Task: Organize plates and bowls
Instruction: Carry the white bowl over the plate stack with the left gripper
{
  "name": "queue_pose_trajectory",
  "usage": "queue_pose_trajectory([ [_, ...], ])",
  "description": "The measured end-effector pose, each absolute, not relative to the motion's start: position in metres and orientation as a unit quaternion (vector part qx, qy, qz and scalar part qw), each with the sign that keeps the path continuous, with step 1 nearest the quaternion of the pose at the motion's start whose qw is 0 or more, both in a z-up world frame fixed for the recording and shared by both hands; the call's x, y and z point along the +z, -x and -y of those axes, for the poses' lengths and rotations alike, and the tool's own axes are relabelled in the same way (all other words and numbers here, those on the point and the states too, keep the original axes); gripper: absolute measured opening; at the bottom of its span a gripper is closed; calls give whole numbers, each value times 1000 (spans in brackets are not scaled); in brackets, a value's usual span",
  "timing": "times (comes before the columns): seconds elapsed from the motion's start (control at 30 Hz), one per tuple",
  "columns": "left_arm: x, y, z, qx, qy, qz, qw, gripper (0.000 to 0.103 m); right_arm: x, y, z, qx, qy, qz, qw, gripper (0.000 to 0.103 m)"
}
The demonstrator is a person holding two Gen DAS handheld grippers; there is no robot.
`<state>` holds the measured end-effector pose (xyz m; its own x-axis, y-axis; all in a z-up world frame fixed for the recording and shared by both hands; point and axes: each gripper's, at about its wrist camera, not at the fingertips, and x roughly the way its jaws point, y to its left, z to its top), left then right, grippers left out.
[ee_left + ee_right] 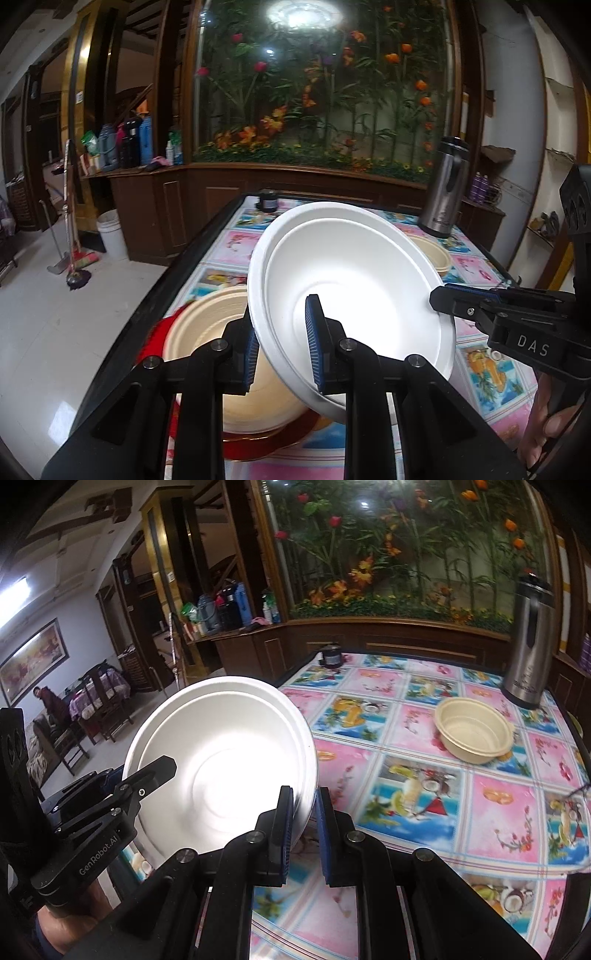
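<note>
A white foam bowl (351, 266) (221, 746) hangs tilted in the air, held from both sides. My left gripper (280, 314) is shut on its near rim, one blue pad inside the bowl and one outside. My right gripper (305, 792) is shut on the opposite rim; in the left wrist view it reaches in from the right (439, 299). The left gripper (166, 764) shows at the left of the right wrist view. Below the white bowl a beige bowl (207, 332) sits on a red plate (155, 339). A second beige bowl (472, 734) (432, 254) stands upright farther back.
The table (424, 812) has a colourful patterned cloth and a dark edge. A steel thermos (528, 642) (443, 188) stands at the back right, a small dark jar (330, 655) at the far edge. A person's hand (546, 424) grips the right tool. Someone sits far off (46, 698).
</note>
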<state>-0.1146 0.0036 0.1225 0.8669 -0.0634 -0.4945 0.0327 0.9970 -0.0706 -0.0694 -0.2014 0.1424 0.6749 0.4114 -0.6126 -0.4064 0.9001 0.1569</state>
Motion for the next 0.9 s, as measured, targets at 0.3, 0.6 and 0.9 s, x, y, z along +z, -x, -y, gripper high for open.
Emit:
queue_pose_trajectory([
  [0.3, 99, 110, -54, 25, 64, -284, 956, 20, 128, 58, 139, 259, 36, -355, 898, 13],
  [0.6, 78, 101, -67, 37, 78, -309, 947, 20, 107, 53, 118, 264, 50, -382, 884, 14],
  [0.9, 70, 97, -74, 47, 82, -319, 943, 20, 99, 53, 105, 262, 60, -386, 882, 16],
])
